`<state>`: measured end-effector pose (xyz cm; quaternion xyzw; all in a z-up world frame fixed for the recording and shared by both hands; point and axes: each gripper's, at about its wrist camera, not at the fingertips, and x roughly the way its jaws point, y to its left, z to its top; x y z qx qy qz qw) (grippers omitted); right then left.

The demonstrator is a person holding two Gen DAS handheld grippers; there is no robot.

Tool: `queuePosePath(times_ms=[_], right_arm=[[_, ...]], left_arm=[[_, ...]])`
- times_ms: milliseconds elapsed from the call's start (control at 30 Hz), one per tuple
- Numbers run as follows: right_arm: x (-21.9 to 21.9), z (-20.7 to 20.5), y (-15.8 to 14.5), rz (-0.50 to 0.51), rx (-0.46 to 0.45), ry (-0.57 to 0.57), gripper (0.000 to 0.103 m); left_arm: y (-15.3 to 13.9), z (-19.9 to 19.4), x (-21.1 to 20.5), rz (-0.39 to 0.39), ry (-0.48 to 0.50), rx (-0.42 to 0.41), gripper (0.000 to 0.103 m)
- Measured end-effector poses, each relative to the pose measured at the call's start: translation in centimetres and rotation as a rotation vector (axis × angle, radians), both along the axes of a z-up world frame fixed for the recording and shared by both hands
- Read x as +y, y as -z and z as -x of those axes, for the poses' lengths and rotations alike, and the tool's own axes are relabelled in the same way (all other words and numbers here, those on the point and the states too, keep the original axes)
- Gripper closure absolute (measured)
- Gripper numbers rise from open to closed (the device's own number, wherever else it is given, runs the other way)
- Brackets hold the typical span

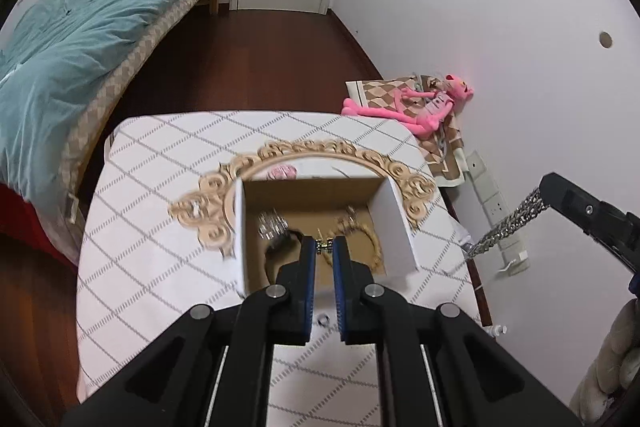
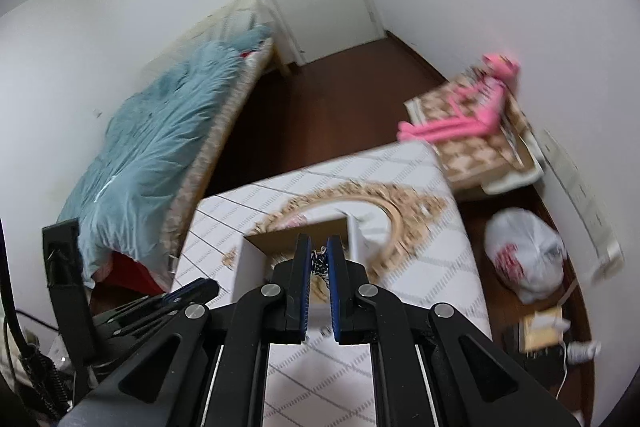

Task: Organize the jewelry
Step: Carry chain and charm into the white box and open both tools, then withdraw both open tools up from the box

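Note:
An open white box (image 1: 394, 223) with a brown inside stands on an ornate gold-framed mirror (image 1: 208, 195) on the table. In the box lie a sparkly silver piece (image 1: 272, 225) and a gold hoop (image 1: 362, 231). Over the box's near edge my left gripper (image 1: 324, 247) is shut on a small gold piece of jewelry (image 1: 324, 245). At the right edge of the left wrist view my right gripper (image 1: 546, 189) holds a silver mesh chain (image 1: 508, 223) that hangs down beside the table. In the right wrist view the right gripper (image 2: 319, 259) is shut on that chain (image 2: 319, 262) above the box (image 2: 250, 267).
The table (image 1: 160, 227) has a white cloth with grey diamond lines. A bed with a teal duvet (image 1: 80, 39) is left, a pink plush toy (image 1: 420, 107) on a checked box right. A white plastic bag (image 2: 528, 255) lies on the dark floor. A small ring-like item (image 1: 323, 319) rests on the cloth.

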<state>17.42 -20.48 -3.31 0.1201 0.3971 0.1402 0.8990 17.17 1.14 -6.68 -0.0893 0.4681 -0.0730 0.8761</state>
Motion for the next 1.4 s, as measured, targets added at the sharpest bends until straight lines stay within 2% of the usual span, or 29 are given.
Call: queuePosePath(times_ms=[133, 267, 500, 600, 700, 800, 833, 867, 900, 967, 1000, 1033, 1100, 1133, 1167, 1200, 1233, 1300, 1400], right_arm=[[2.5, -3.4, 0.6, 0.05, 0.024, -0.043, 0.095], [4.3, -6.5, 3.2, 0.082, 0.105, -0.076, 0.095], [5.2, -10.2, 8.2, 0.067, 0.245, -0.108, 0.095], [5.3, -11.5, 9.5, 0.06, 0.292, -0.126, 0.095], [5.4, -12.4, 10.5, 0.054, 0.349, -0.146, 0.094], [5.7, -13.1, 11.3, 0.065, 0.406, -0.174, 0.094], [5.8, -13.1, 11.4, 0.069, 0.412, -0.179, 0.094], [5.8, -13.1, 11.4, 0.076, 0.414, -0.18, 0.094], [5.9, -13.0, 11.4, 0.084, 0.414, -0.18, 0.091], [5.9, -12.8, 11.2, 0.099, 0.411, -0.18, 0.073], [5.9, -12.6, 11.1, 0.119, 0.403, -0.176, 0.058], [6.0, -12.4, 10.9, 0.14, 0.392, -0.175, 0.049], [6.1, -11.8, 10.9, 0.199, 0.384, -0.161, 0.046], [6.1, -11.6, 11.0, 0.222, 0.382, -0.151, 0.042], [6.1, -11.2, 11.2, 0.259, 0.378, -0.138, 0.036], [6.1, -10.8, 11.4, 0.29, 0.378, -0.124, 0.017], [6.0, -10.5, 11.7, 0.311, 0.379, -0.111, 0.006], [5.9, -9.7, 12.2, 0.358, 0.37, -0.091, 0.006], [5.8, -8.7, 13.1, 0.383, 0.375, -0.071, 0.006]], left_arm=[[1.4, -3.3, 1.1, 0.03, 0.007, 0.068, 0.097], [3.7, -5.8, 1.3, 0.07, 0.018, 0.144, 0.097], [6.6, -9.0, 1.0, 0.155, 0.052, 0.254, 0.097], [7.0, -10.0, 1.1, 0.169, 0.03, 0.288, 0.096], [6.8, -10.7, 1.6, 0.145, -0.007, 0.302, 0.094], [6.3, -10.7, 2.1, 0.086, -0.038, 0.288, 0.078], [6.1, -10.7, 2.3, 0.076, -0.042, 0.277, 0.056], [5.9, -10.6, 2.5, 0.06, -0.047, 0.263, 0.027], [5.7, -10.4, 2.8, 0.037, -0.058, 0.25, 0.019], [5.3, -10.1, 3.2, 0.012, -0.072, 0.228, 0.017], [5.2, -9.9, 3.4, -0.013, -0.081, 0.222, 0.017], [5.3, -9.7, 3.6, -0.035, -0.088, 0.218, 0.017], [5.3, -9.1, 3.9, -0.087, -0.11, 0.208, 0.011], [5.3, -8.8, 4.0, -0.108, -0.119, 0.2, 0.002], [5.3, -8.4, 4.1, -0.127, -0.126, 0.186, 0.0], [5.3, -7.9, 4.1, -0.15, -0.135, 0.171, 0.0], [5.4, -7.3, 4.1, -0.175, -0.144, 0.154, 0.0], [5.6, -6.2, 4.0, -0.21, -0.155, 0.122, 0.0], [6.0, -5.1, 3.9, -0.228, -0.166, 0.117, 0.0]])
